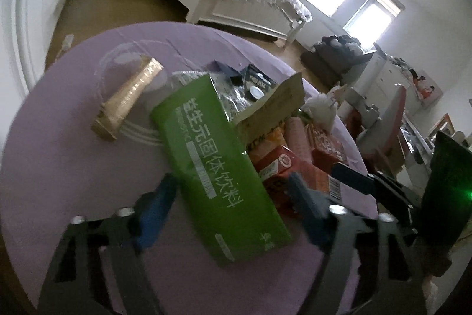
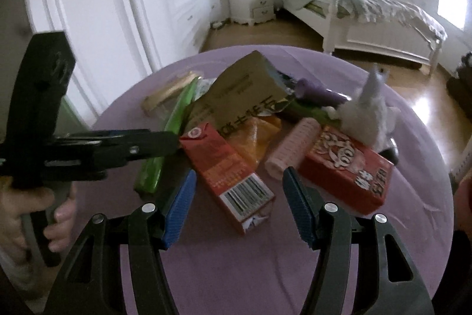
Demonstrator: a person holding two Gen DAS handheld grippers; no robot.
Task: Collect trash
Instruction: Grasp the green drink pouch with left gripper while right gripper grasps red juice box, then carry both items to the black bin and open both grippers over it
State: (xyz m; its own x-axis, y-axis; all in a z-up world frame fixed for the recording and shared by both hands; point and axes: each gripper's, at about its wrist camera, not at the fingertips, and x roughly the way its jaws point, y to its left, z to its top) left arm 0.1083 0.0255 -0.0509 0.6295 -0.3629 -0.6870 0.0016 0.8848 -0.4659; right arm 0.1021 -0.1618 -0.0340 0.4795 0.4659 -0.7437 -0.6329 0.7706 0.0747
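A long green drink box (image 1: pixel 218 167) lies on the round purple table (image 1: pixel 59 167), leaning on a pile of packaging. My left gripper (image 1: pixel 233 182) straddles its near half; its blue pads stand close to the box's sides, with a gap showing on the right. An orange-red carton (image 2: pixel 227 176) with a barcode lies between the open fingers of my right gripper (image 2: pixel 239 174), clear of both pads. In the right wrist view the left gripper (image 2: pixel 165 146) reaches in from the left, held by a hand (image 2: pixel 44 211).
The pile holds a brown cardboard box (image 2: pixel 242 99), a red snack box (image 2: pixel 348 167), a pink roll (image 2: pixel 295 149), an orange wrapper (image 2: pixel 259 138), a purple tube (image 2: pixel 318 92) and a white plush toy (image 2: pixel 371 111). A gold package (image 1: pixel 126 99) lies apart. A bed (image 2: pixel 368 16) stands beyond the table.
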